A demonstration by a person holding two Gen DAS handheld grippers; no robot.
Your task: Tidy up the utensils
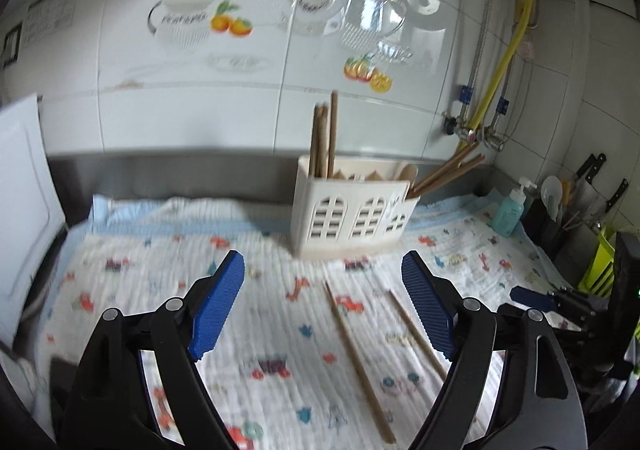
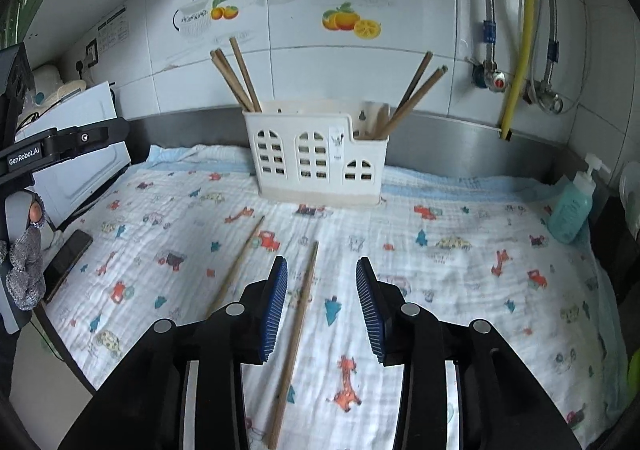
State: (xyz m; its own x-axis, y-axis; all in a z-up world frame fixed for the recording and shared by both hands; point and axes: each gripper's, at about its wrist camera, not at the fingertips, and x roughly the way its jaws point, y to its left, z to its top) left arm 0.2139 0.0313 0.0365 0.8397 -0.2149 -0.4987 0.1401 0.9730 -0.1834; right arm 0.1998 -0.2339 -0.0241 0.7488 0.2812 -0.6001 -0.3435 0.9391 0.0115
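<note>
With our left gripper (image 1: 323, 302) wide open and right gripper (image 2: 322, 306) half-open, both empty above two chopsticks (image 2: 298, 330) lying at six o'clock from the holder (image 2: 320, 154), we risk pinching the cloth (image 2: 460, 270) too.

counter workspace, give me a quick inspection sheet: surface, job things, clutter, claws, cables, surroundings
surface: white quilted cloth with small vehicle prints covers the counter, lying flat
job's things: two loose wooden chopsticks lie on the cloth; white plastic house-shaped utensil holder stands at the back, chopsticks upright at both ends
clutter: teal pump soap bottle at right edge; dark flat phone-like object at left edge
grippers: left claw open, nothing between pads; right claw open over one chopstick, not pressing it
cables: yellow hose and metal braided hoses on wall
surroundings: white tiled wall with fruit stickers; knives at far right
</note>
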